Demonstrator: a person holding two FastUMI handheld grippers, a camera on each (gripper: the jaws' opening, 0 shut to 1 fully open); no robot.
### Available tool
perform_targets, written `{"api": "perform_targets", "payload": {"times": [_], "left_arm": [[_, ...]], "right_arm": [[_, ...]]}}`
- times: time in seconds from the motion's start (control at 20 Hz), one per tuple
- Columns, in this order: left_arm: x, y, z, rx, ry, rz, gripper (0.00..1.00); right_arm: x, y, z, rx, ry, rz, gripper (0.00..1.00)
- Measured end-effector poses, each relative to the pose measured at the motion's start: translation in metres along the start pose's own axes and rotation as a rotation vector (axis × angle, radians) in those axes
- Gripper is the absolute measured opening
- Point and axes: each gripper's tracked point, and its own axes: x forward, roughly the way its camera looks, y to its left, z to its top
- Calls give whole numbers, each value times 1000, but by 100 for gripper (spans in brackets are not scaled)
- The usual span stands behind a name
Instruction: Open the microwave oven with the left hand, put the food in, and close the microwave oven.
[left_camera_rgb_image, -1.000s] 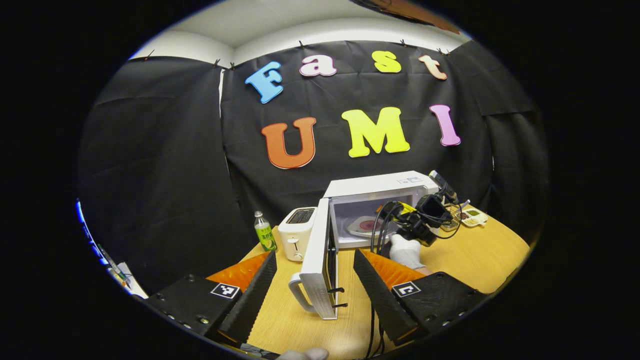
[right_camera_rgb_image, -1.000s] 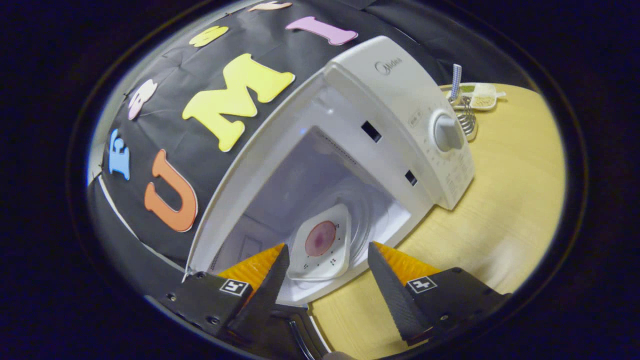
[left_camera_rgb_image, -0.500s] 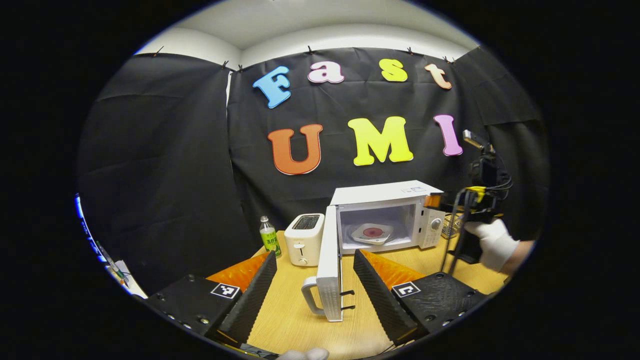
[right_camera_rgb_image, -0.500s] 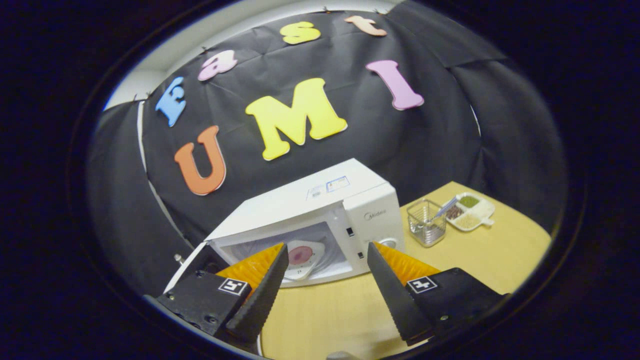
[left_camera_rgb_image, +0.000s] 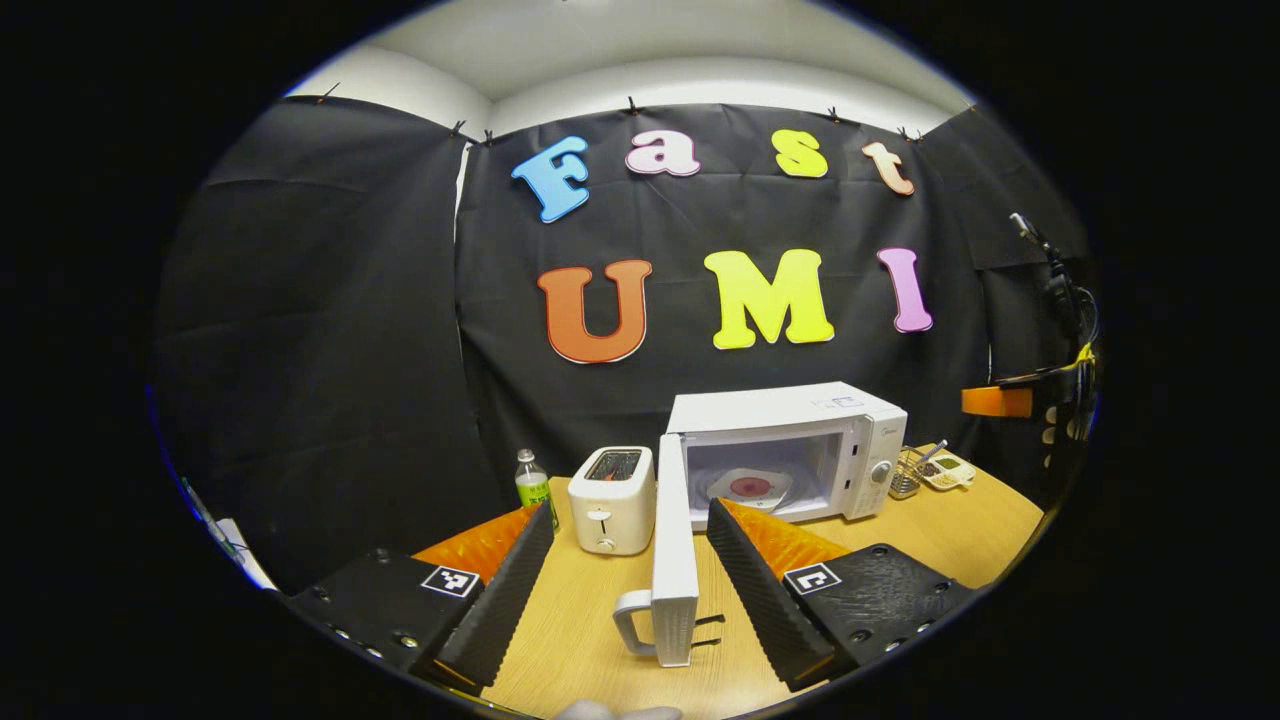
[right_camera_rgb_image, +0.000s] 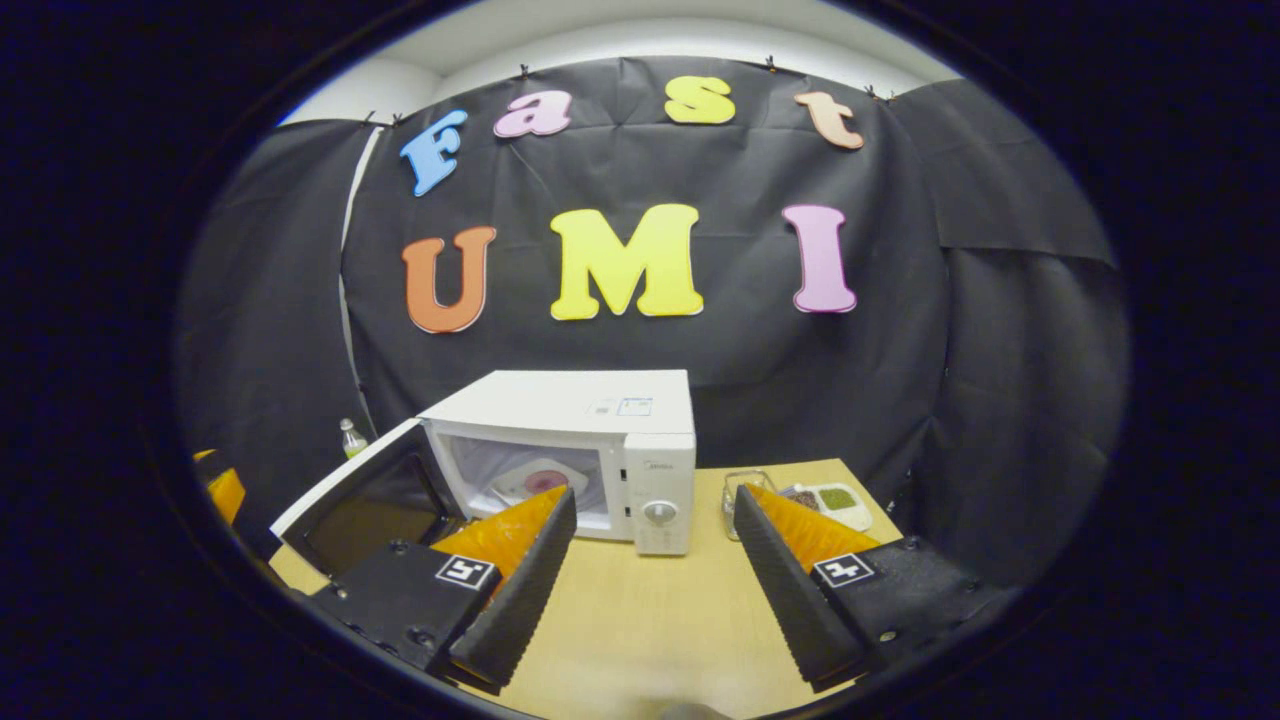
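The microwave (left_camera_rgb_image: 790, 450) stands on the table (left_camera_rgb_image: 590, 620) with its door (left_camera_rgb_image: 673, 560) wide open. The plate of food (left_camera_rgb_image: 750, 487) sits inside. The left gripper (left_camera_rgb_image: 630, 590) and right gripper (right_camera_rgb_image: 650, 590) are both spread wide, holding nothing.

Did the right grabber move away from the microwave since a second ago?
Yes. The right gripper has pulled back: in the right gripper view the microwave now looks small and far, with bare table between them. Before, it sat right at the opening.
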Motion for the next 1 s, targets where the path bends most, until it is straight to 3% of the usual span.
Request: {"api": "perform_targets", "payload": {"times": [0.05, 0.1, 0.15, 0.2, 0.25, 0.3, 0.35, 0.4, 0.45, 0.5, 0.6, 0.85, 1.0], "left_arm": [[3, 0, 1, 3, -5, 1, 95], [4, 2, 2, 6, -9, 1, 82], [7, 0, 0, 3, -8, -8, 89], [9, -1, 0, 2, -8, -9, 72], [9, -3, -4, 3, -5, -22, 65], [9, -4, -4, 15, -6, -23, 71], [11, 2, -4, 27, -18, 0, 50], [12, 8, -4, 41, -28, 15, 29], [15, 13, -6, 40, -34, 23, 16], [17, 14, -11, 31, -31, 26, 8], [22, 19, -29, 2, -9, 25, 0], [37, 55, -97, -58, 126, 103, 0], [46, 44, -132, -39, 182, 76, 0]], "right_arm": [[-5, -6, 1, -5, 5, -10, 100], [-10, -11, 4, -9, 2, -14, 100], [-13, -16, 8, -16, -3, -23, 100], [-16, -21, 12, -24, -10, -31, 100], [-19, -25, 14, -31, -17, -38, 100], [-21, -28, 17, -35, -23, -43, 100], [-22, -31, 17, -36, -18, -47, 92], [-24, -33, 15, -32, -7, -50, 100], [-25, -35, 12, -27, 5, -50, 100], [-27, -35, 11, -22, 10, -50, 100], [-31, -40, 10, -20, 17, -57, 100], [-43, -51, 11, -3, 34, -79, 100], [-52, -58, 10, -4, 44, -101, 100]]}}
